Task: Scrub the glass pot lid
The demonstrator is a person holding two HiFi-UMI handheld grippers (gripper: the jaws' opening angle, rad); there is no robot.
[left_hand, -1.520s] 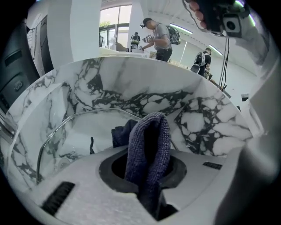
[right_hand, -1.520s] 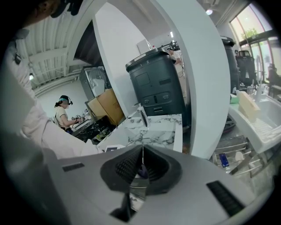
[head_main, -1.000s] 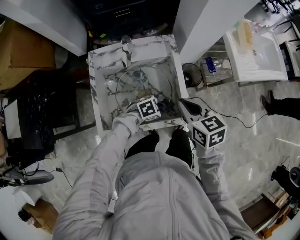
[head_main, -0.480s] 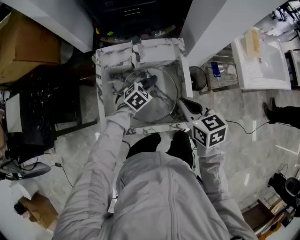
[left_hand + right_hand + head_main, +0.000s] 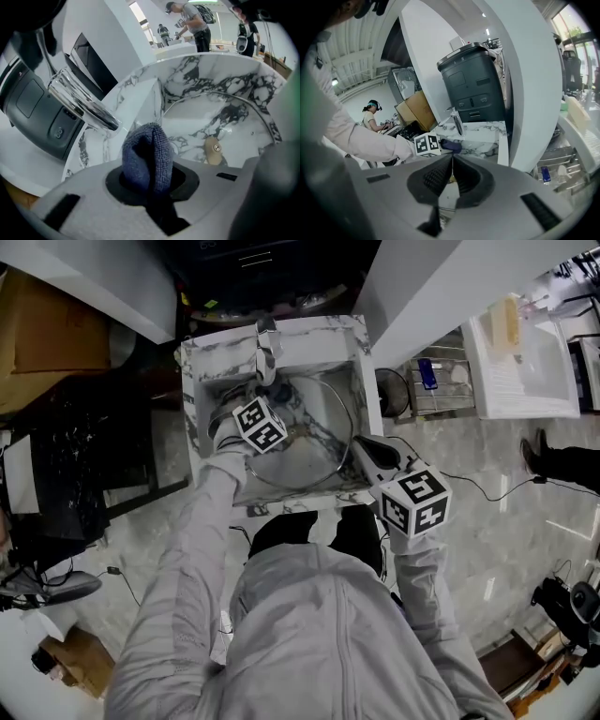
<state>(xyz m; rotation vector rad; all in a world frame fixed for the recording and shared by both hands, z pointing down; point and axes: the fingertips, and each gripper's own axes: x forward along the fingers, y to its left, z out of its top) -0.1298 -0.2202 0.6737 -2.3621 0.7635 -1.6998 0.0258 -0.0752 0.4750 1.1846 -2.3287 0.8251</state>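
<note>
The glass pot lid (image 5: 319,454) leans inside the marble sink (image 5: 367,381), its tan knob (image 5: 213,151) and metal rim (image 5: 246,104) showing in the left gripper view. My left gripper (image 5: 275,404) is shut on a folded blue cloth (image 5: 146,157), held over the sink's back left just below the chrome faucet (image 5: 84,107). The cloth hangs apart from the lid. My right gripper (image 5: 358,443) is at the sink's right front, jaws shut on the lid's rim (image 5: 451,161). From there the left gripper's marker cube (image 5: 427,144) and cloth (image 5: 450,145) show.
A dark bin (image 5: 473,89) stands behind the sink. A cardboard box (image 5: 56,324) and black bag (image 5: 66,474) are to the left. A wire rack (image 5: 431,381) and white basin (image 5: 525,343) are to the right. People work in the background.
My left gripper has carried the cloth from the sink's front edge up and left across the lid to the faucet. The right gripper has stayed at the lid's rim.
</note>
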